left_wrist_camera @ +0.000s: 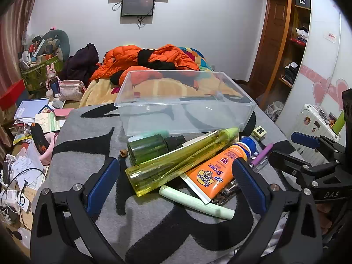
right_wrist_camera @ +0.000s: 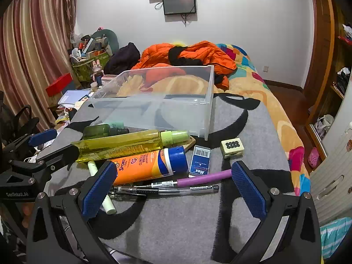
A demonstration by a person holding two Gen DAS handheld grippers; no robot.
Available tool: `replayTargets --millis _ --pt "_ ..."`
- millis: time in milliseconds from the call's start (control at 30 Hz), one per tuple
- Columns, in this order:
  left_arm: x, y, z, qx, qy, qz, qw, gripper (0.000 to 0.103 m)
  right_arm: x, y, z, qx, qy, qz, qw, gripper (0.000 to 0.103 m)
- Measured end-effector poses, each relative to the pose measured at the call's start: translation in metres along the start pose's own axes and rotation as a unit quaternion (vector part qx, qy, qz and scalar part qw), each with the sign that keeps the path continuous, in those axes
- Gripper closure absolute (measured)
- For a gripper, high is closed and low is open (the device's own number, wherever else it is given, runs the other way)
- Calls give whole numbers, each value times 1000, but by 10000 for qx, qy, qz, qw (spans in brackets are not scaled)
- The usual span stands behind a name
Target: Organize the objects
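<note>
A clear plastic bin (left_wrist_camera: 246,112) (right_wrist_camera: 208,118) stands empty on a grey and black mat. In front of it lies a pile: a green bottle (left_wrist_camera: 151,146) (right_wrist_camera: 99,131), a long yellow bottle (left_wrist_camera: 176,162) (right_wrist_camera: 123,144), an orange sunscreen tube (left_wrist_camera: 217,171) (right_wrist_camera: 145,165), a pale green stick (left_wrist_camera: 195,201) (right_wrist_camera: 107,204), pens (right_wrist_camera: 180,189), a blue staple box (right_wrist_camera: 200,159) and a cream cube (right_wrist_camera: 232,147) (left_wrist_camera: 259,131). My left gripper (left_wrist_camera: 176,182) is open, its jaws either side of the yellow bottle's base. My right gripper (right_wrist_camera: 173,187) is open over the pens.
The mat (left_wrist_camera: 88,158) (right_wrist_camera: 187,215) lies on a bed with orange jackets (left_wrist_camera: 140,59) (right_wrist_camera: 198,52) behind the bin. A cluttered side table (left_wrist_camera: 33,118) with books and cables is to the left. A wardrobe and white suitcase (left_wrist_camera: 312,125) stand to the right.
</note>
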State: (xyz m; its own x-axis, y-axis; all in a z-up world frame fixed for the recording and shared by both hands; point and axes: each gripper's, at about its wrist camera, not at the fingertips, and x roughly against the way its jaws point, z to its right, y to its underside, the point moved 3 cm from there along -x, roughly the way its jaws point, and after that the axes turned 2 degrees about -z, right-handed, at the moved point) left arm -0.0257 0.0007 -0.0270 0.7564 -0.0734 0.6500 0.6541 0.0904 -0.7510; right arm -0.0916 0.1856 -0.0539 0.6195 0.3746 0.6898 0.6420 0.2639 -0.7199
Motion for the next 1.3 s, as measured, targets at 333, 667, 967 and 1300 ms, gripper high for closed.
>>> replayTargets --millis 333,667,967,1300 --pt "0 0 2 -27 -11 4 10000 0 0 0 0 -17 -30 -19 10000 0" --pt "-1 0 1 4 -7 -11 10000 0 -1 1 -1 -33 -44 -34 10000 0" --pt "-1 0 0 12 -8 -27 10000 0 -1 1 -1 -35 -54 -42 10000 0" --pt "-2 0 0 13 -12 -34 10000 0 -1 1 -2 -42 -67 -51 10000 0"
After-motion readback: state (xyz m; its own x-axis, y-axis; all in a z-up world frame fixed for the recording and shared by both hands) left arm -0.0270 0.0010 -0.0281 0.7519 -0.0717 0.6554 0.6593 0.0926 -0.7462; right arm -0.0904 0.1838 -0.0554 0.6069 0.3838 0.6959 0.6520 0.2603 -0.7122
